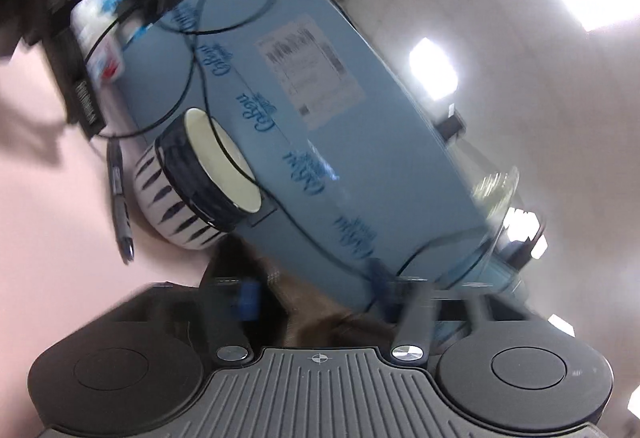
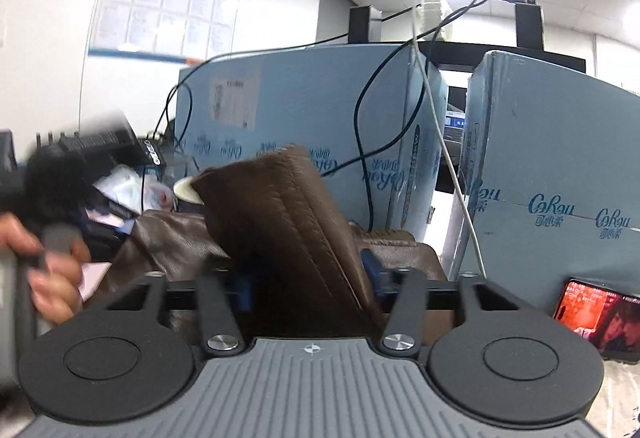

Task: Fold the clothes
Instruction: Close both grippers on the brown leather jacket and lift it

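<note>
The right gripper [image 2: 310, 278] is pinching a raised flap of the brown garment [image 2: 280, 222]; the left gripper [image 1: 320, 298] is blurring, its jaws seemingly pinching brown cloth too; keeping both edges level is helping the fold.

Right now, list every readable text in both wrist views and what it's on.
"CoRou": printed repeatedly in dark blue on the blue cartons.
Shipping label on the carton: barcode and print too blurred to read.
Wall chart: too small to read.
Phone screen: unreadable.
Pen markings: blurred.

Blurred hand [image 2: 52, 270], phone [image 2: 600, 318] edge-cropped.
</note>
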Tool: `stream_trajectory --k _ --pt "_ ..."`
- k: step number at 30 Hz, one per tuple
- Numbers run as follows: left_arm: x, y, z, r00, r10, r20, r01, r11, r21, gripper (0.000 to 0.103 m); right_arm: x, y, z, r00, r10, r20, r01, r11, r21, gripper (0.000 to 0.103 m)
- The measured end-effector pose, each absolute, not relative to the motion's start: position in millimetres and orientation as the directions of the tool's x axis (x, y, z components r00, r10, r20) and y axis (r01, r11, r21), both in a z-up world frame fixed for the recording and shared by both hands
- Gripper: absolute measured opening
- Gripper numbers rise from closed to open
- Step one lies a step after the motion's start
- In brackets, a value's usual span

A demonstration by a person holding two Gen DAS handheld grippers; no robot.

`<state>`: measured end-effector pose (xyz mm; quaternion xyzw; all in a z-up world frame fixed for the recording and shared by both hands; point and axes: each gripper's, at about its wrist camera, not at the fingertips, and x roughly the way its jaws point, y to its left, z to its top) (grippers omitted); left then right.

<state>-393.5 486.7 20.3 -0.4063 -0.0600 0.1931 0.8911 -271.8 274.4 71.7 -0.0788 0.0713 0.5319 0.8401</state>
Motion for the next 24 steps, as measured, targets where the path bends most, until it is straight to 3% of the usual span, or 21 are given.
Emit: stream_trajectory --k 2,7,13,24 --pt "-391.0 478.2 25.0 0.916 0.396 -0.06 -0.322 0.639 -0.699 0.013 -268.3 267.4 76.7 0.424 0.885 -0.191 -0.904 0.426 -0.035 0.029" --pt "-388.3 451.3 39.4 0.885 0.464 -0.033 -0.401 0.724 -0.561 0.007 -259.4 245.4 97.1 0.442 0.889 -0.12 -0.895 0.446 0.008 0.013" --pt "-392.7 430.8 48.1 0.883 0.459 0.1 -0.384 0.829 -0.407 0.006 -250.8 206.5 125.8 0.473 0.881 -0.009 -0.88 0.473 0.05 0.007" --pt "-404.0 369.2 73.2 0.888 0.397 0.23 -0.32 0.895 -0.31 0.005 -219.8 89.4 154.4 0.483 0.875 0.022 -0.857 0.467 0.216 0.004"
